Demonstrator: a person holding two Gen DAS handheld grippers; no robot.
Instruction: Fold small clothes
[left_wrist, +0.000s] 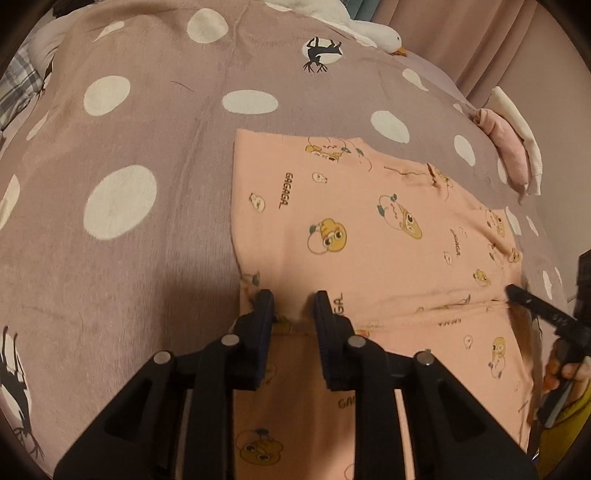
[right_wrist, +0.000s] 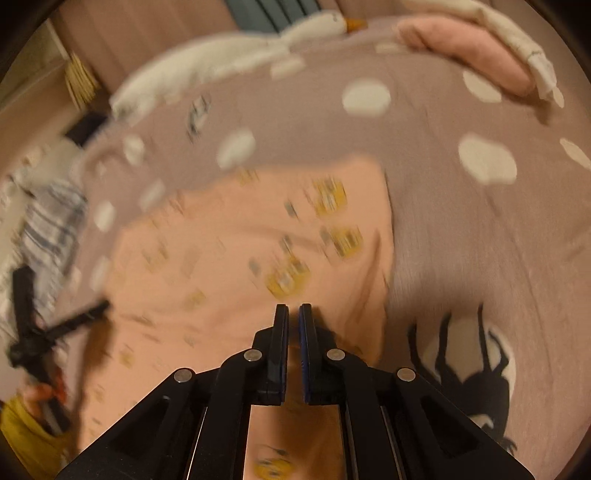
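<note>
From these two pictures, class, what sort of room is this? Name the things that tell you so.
Most likely a bedroom: the peach garment lies on a polka-dot bedspread, a plush goose lies at its far edge, and a curtain hangs behind.

Two hand-held grippers over the pink garment (left_wrist: 369, 229)

The left gripper (left_wrist: 293, 301) sits low at the garment's near left edge, its fingers spread with a fold of the cloth between them. The right gripper (right_wrist: 293, 314) reaches in at the garment's near right edge, jaws nearly closed with only a thin gap; whether it pinches cloth cannot be told. A hand (left_wrist: 563, 369) in a yellow sleeve grips the right gripper's handle.
</note>
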